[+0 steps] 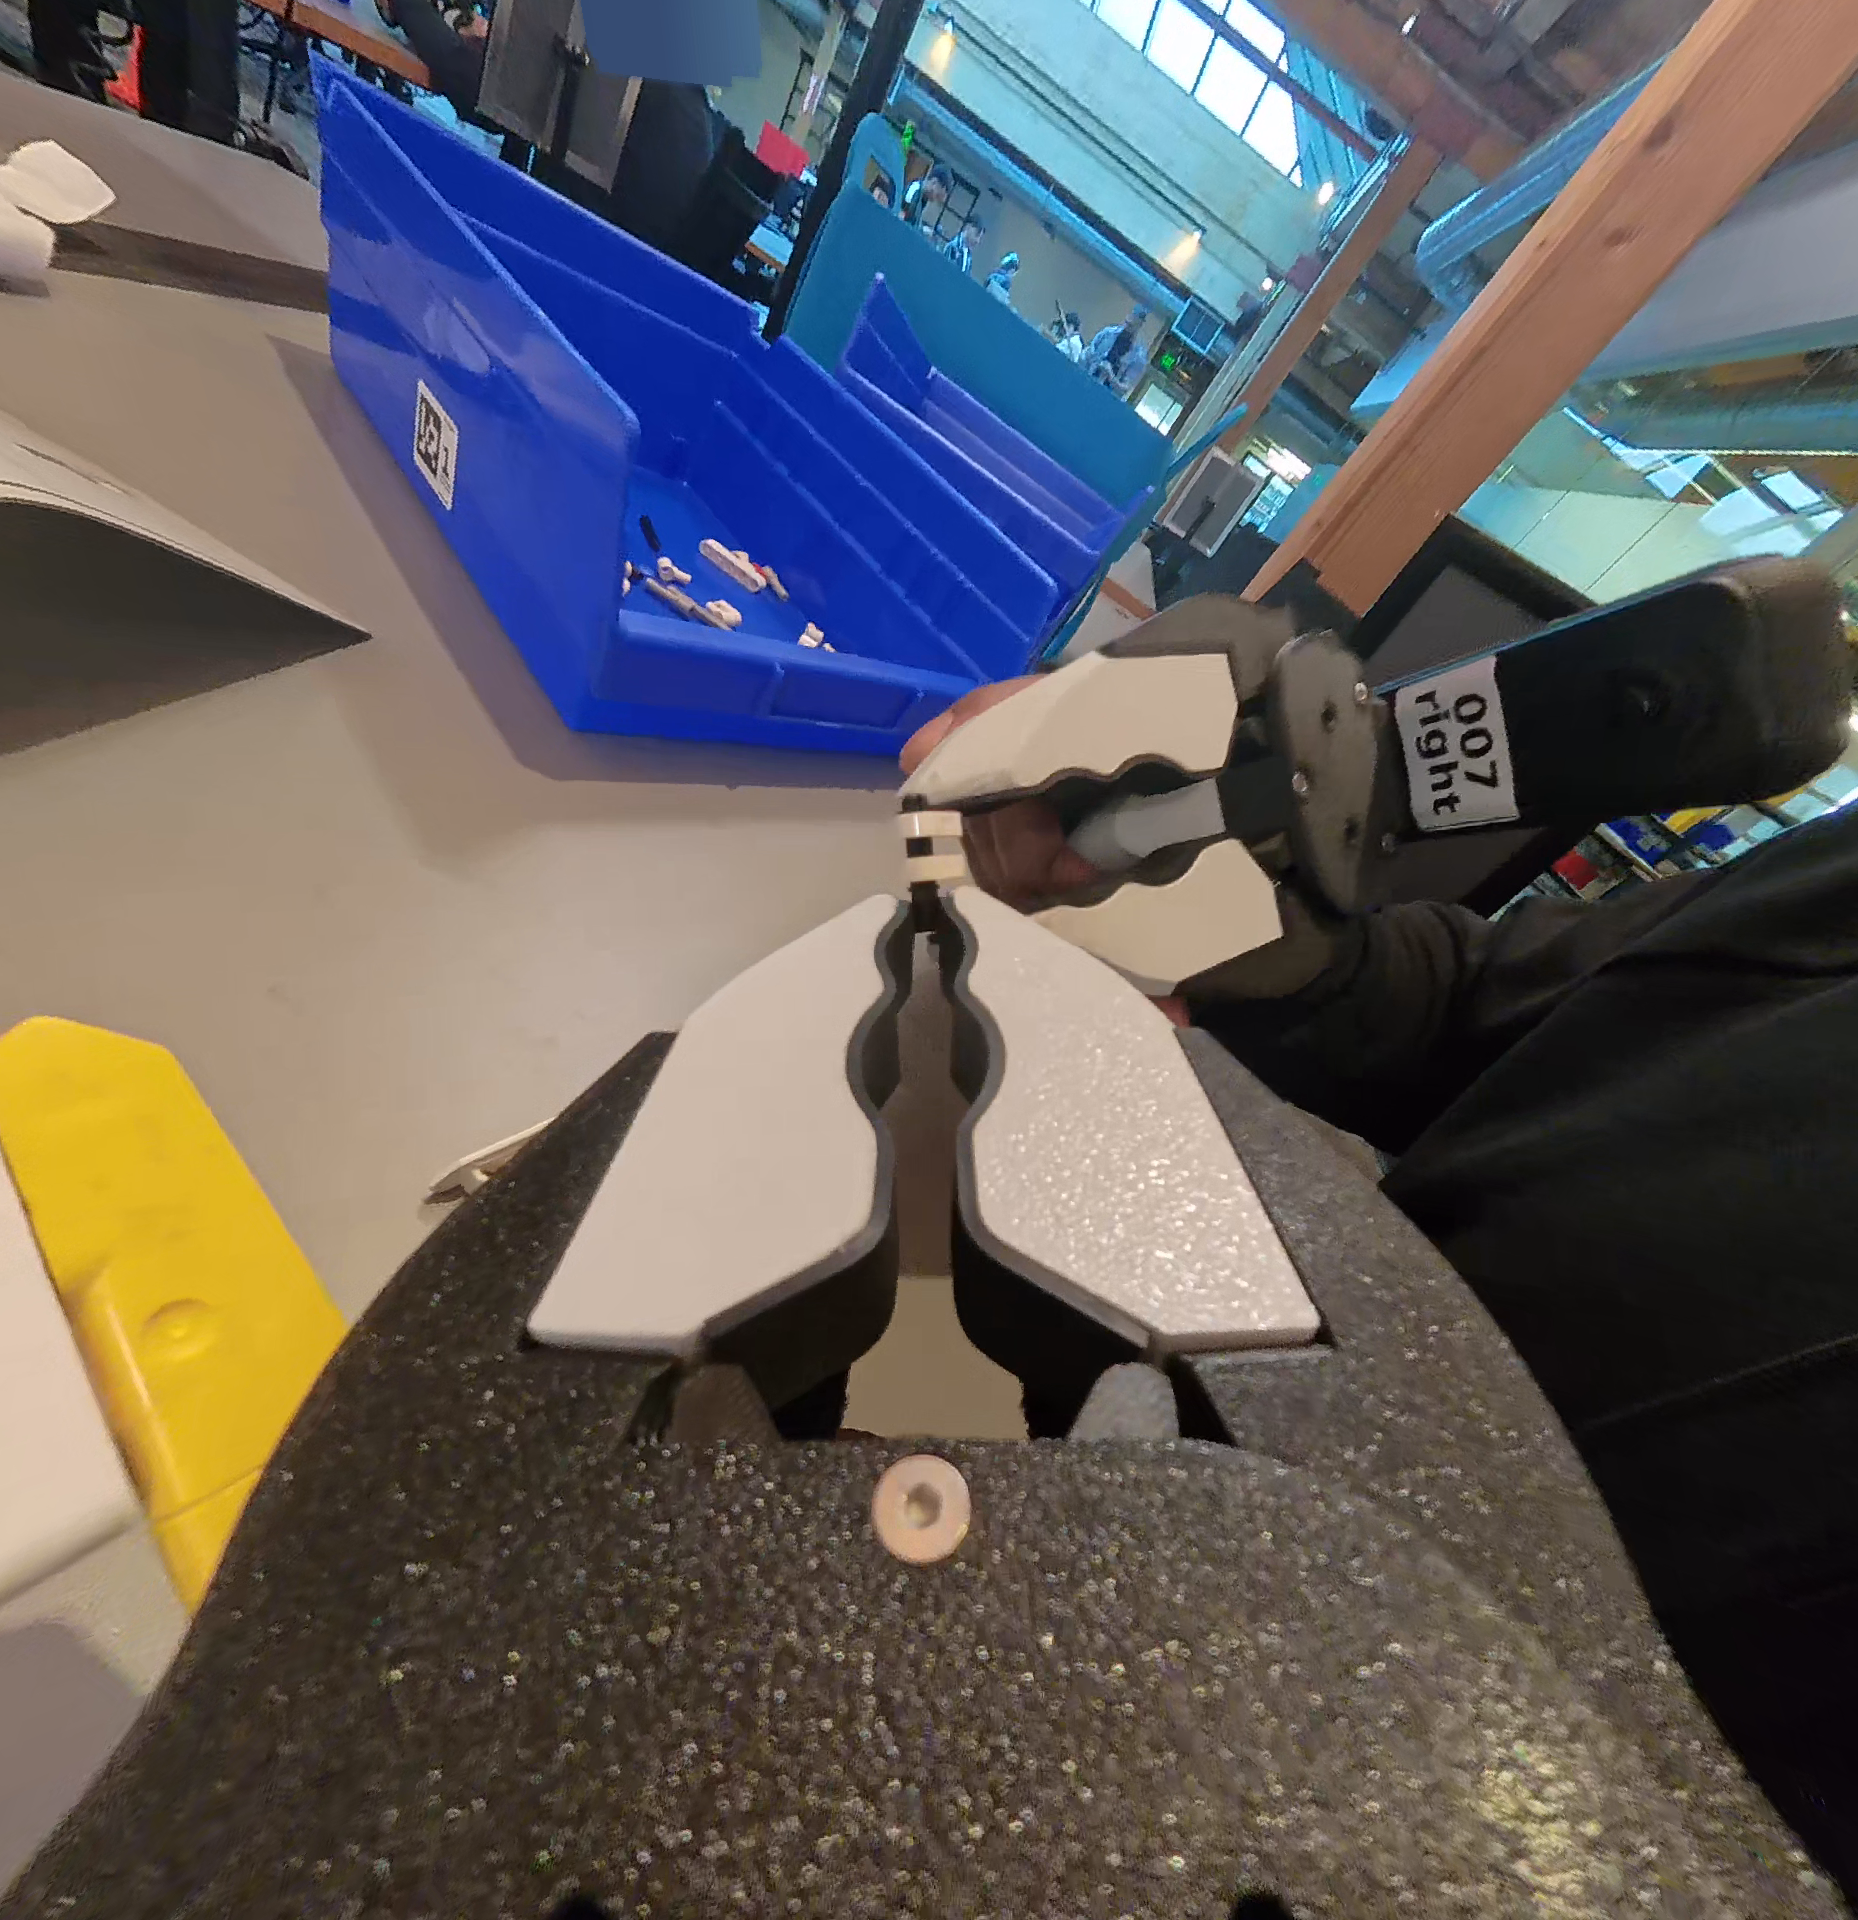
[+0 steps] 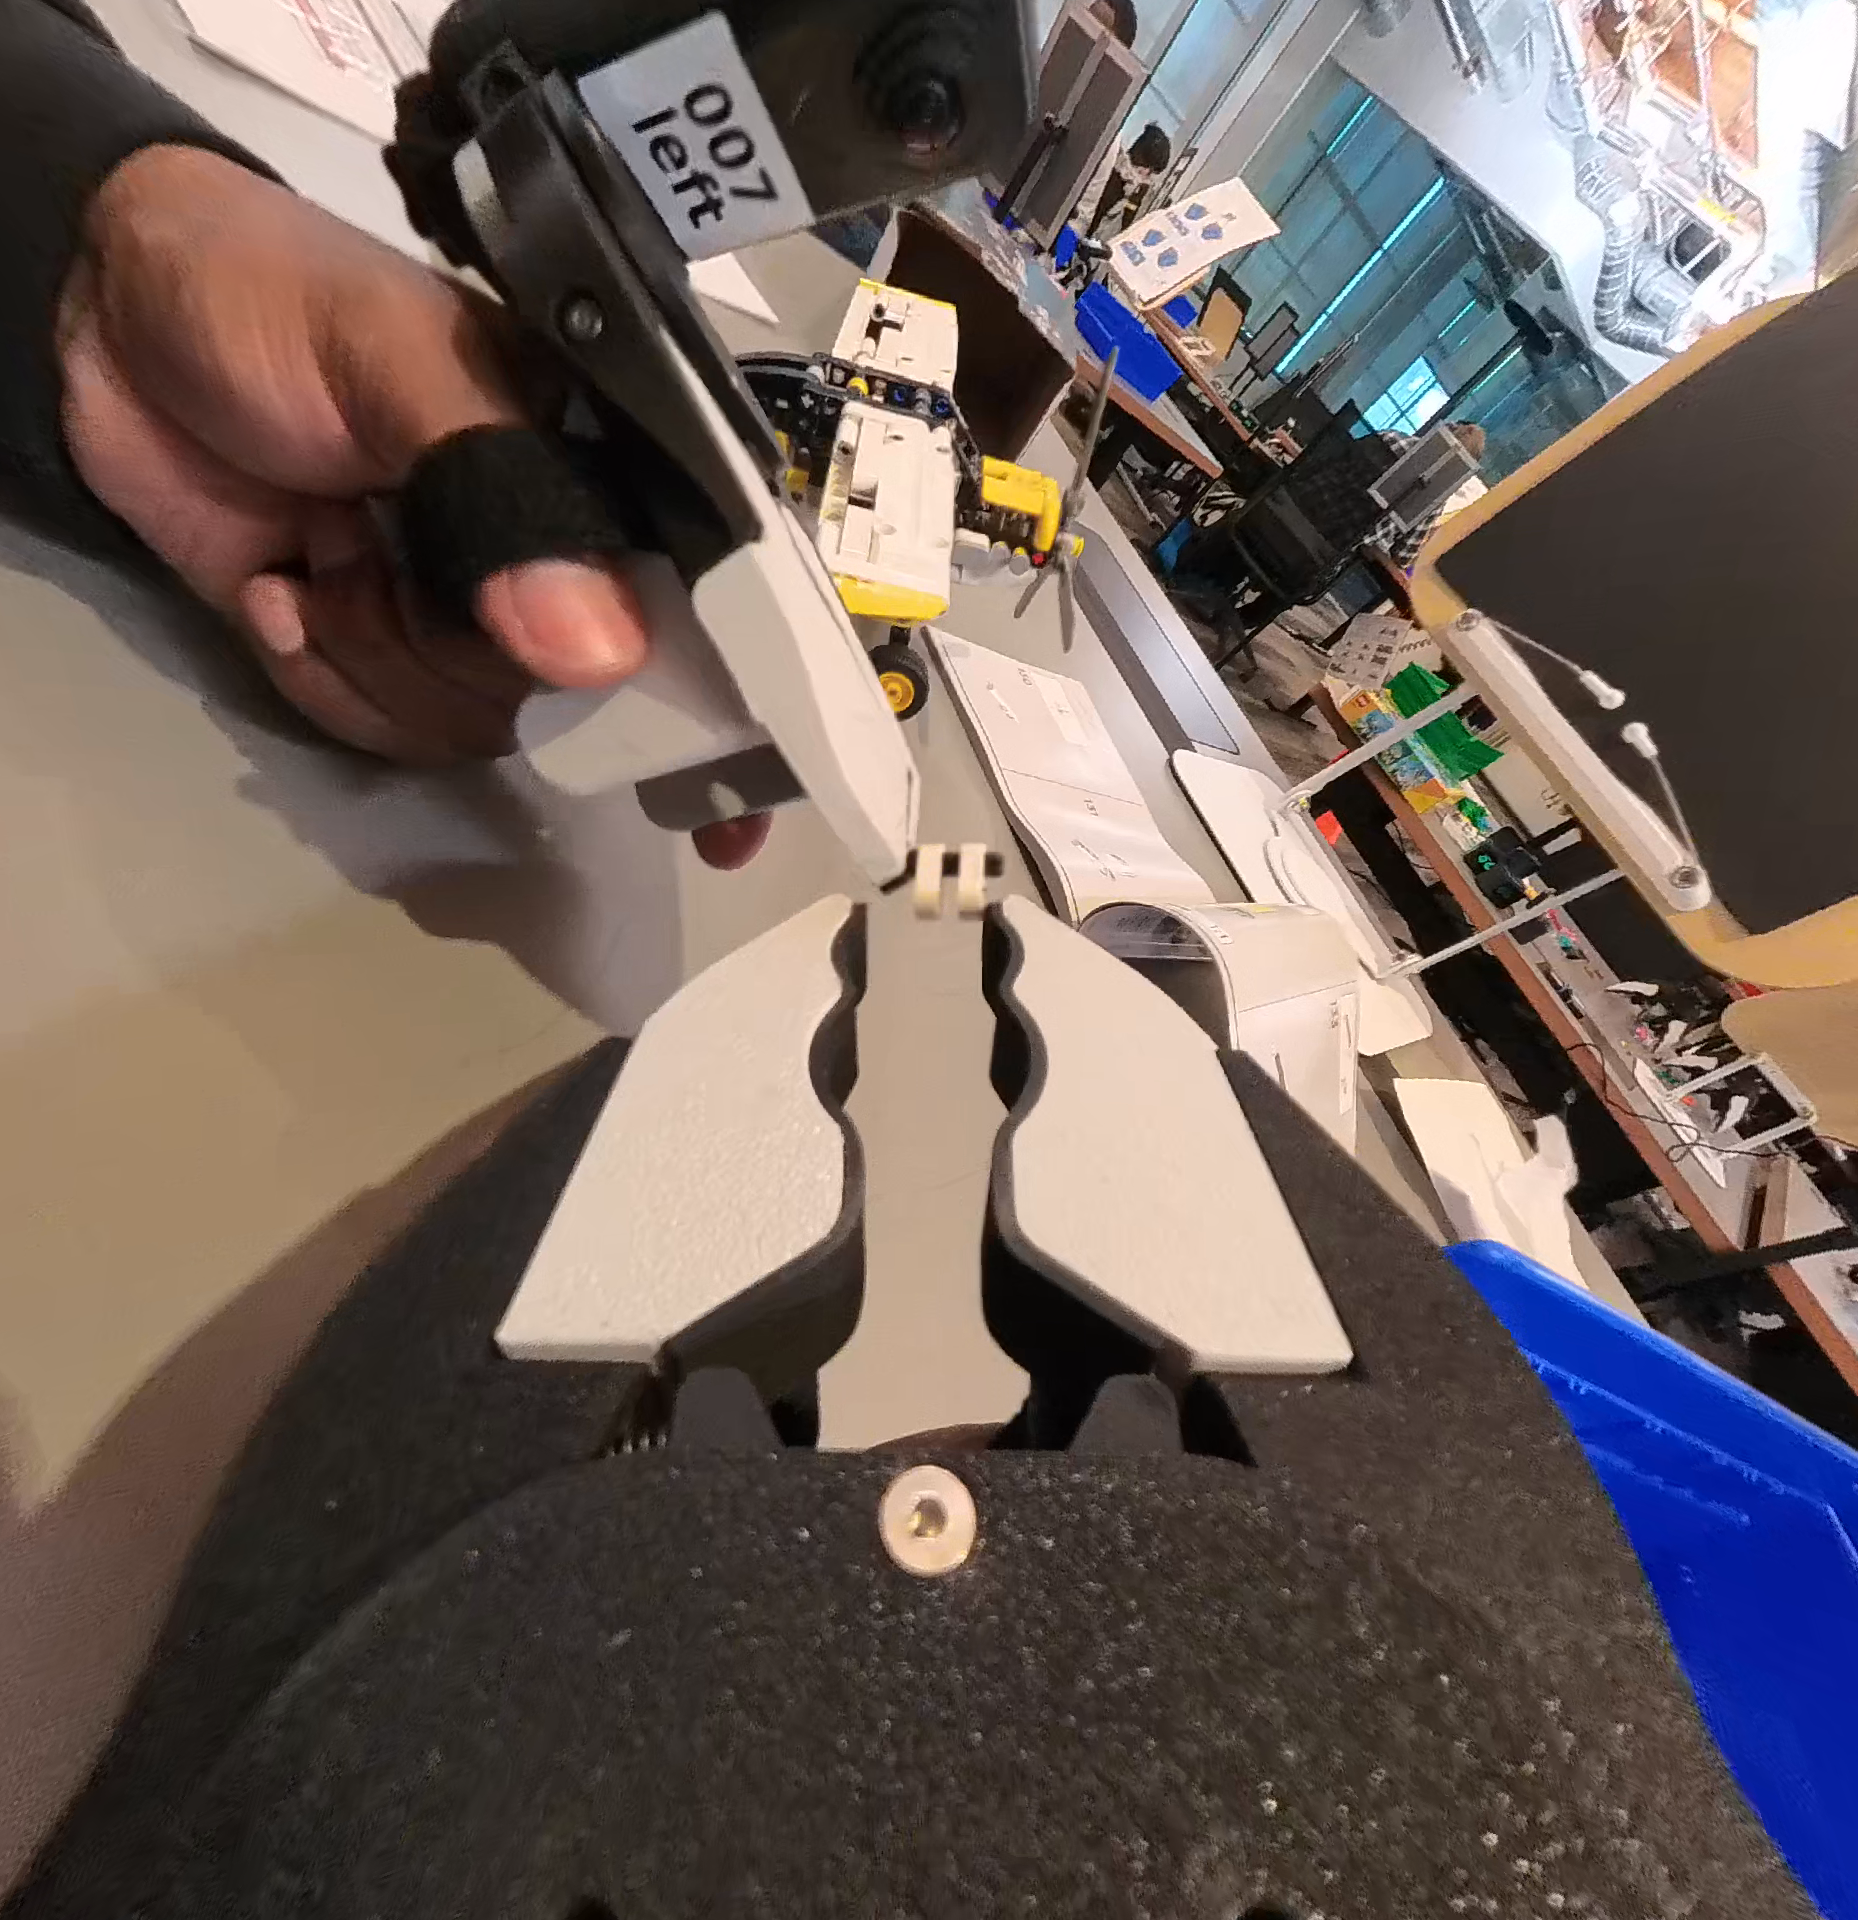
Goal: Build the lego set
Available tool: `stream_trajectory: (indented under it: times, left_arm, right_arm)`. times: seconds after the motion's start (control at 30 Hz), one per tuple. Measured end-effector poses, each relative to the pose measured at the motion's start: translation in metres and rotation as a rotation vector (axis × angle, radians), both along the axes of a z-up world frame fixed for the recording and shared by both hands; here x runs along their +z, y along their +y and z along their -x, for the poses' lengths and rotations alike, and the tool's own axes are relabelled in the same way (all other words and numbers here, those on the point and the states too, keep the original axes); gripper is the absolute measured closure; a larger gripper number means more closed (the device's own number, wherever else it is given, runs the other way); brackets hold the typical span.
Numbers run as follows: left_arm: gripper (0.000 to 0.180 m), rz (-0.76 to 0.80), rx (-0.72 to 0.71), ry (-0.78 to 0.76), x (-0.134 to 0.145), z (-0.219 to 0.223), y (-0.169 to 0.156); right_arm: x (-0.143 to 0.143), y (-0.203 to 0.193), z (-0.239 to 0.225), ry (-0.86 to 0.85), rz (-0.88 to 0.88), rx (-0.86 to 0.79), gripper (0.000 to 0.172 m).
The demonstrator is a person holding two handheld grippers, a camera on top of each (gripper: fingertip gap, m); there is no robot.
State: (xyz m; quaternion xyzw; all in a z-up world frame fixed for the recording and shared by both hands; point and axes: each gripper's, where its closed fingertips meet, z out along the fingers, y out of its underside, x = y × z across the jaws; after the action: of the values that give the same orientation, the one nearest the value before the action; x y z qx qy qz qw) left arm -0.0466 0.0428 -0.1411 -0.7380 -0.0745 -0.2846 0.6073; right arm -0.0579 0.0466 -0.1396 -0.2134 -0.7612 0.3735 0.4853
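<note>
My left gripper is shut on the end of a thin black axle. Two small white pieces are threaded on the axle just beyond my fingertips. The right wrist view shows the left gripper coming in from the upper left, holding the same axle with the white pieces on it. My right gripper is open. The white pieces stand at the mouth of its jaws, with a gap on each side. In the left wrist view the right gripper reaches in from the right, its fingers straddling the pieces.
A blue bin with several small light parts stands behind on the grey table; its corner is at the right. A white and yellow brick-built aeroplane and an open instruction booklet lie ahead. A yellow part sits at the left. Left and right tips are no more than a few centimetres apart.
</note>
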Motion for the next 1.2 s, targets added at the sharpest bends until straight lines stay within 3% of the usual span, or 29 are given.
stream_trajectory:
  times: [0.47, 0.6, 1.2]
  left_arm:
    - [0.176, 0.075, -0.064, 0.068, -0.014, -0.009, 0.0]
    - [0.176, 0.095, -0.09, 0.105, -0.019, -0.014, 0.001]
    - [0.177, 0.155, -0.123, 0.169, -0.031, -0.02, 0.0]
  right_arm:
    - [-0.009, -0.003, -0.007, 0.032, -0.081, 0.105, 0.152]
    - [-0.012, 0.0, -0.011, 0.023, -0.044, 0.14, 0.16]
    - [-0.026, -0.001, -0.015, -0.027, -0.076, 0.143, 0.161]
